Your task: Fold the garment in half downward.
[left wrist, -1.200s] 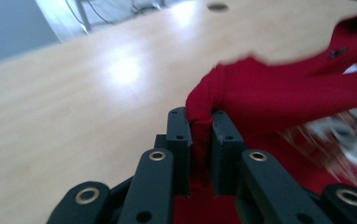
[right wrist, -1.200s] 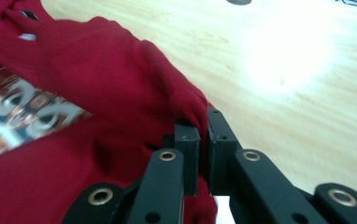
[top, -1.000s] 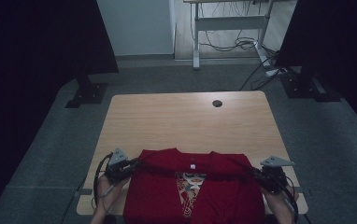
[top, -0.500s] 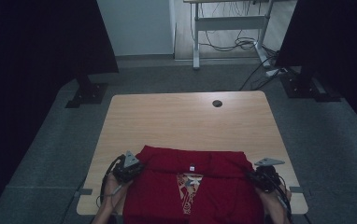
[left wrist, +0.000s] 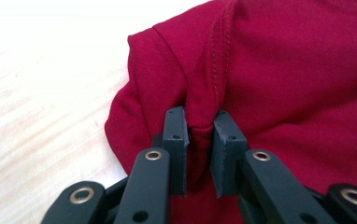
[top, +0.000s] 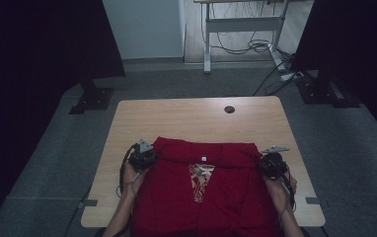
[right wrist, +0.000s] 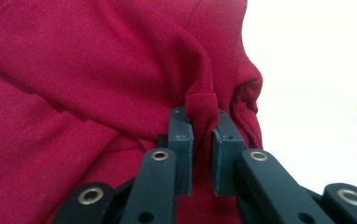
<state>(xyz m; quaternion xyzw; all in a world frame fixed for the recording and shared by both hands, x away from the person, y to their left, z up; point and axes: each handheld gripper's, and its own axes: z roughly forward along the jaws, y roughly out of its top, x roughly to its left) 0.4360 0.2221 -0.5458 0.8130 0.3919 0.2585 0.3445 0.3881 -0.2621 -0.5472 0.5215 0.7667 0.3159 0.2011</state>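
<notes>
My left gripper [top: 141, 159] has its fingers [left wrist: 175, 140] pinching a bunched fold of the red shirt [top: 204, 192], right beside a stitched seam that runs up and away from my fingertips. In the left gripper view the cloth rises straight out from between the two pads and swells into a rounded hump just beyond them, with pale tabletop [left wrist: 41, 107] off to the side of that hump. My left fingers have just been closing a little further, with the fabric between them.

My right gripper [top: 272, 163] does the same on the other side: its fingers [right wrist: 182, 140] are clamped on a small knot of the same shirt, which pokes up just past the fingertips. In the right gripper view a hemmed edge curls down beside the outer finger, and bright tabletop lies beyond it.

From the high view, the shirt lies on the near part of the wooden tabletop [top: 176, 118], spread between my two grippers, its top edge folded over in a band that stretches from one set of fingers to the other. A white tag and a pale printed design [top: 200, 180] sit midway between my grippers, just nearer to me than the folded band. A small dark round spot [top: 229, 109] lies on the tabletop well beyond my fingers.
</notes>
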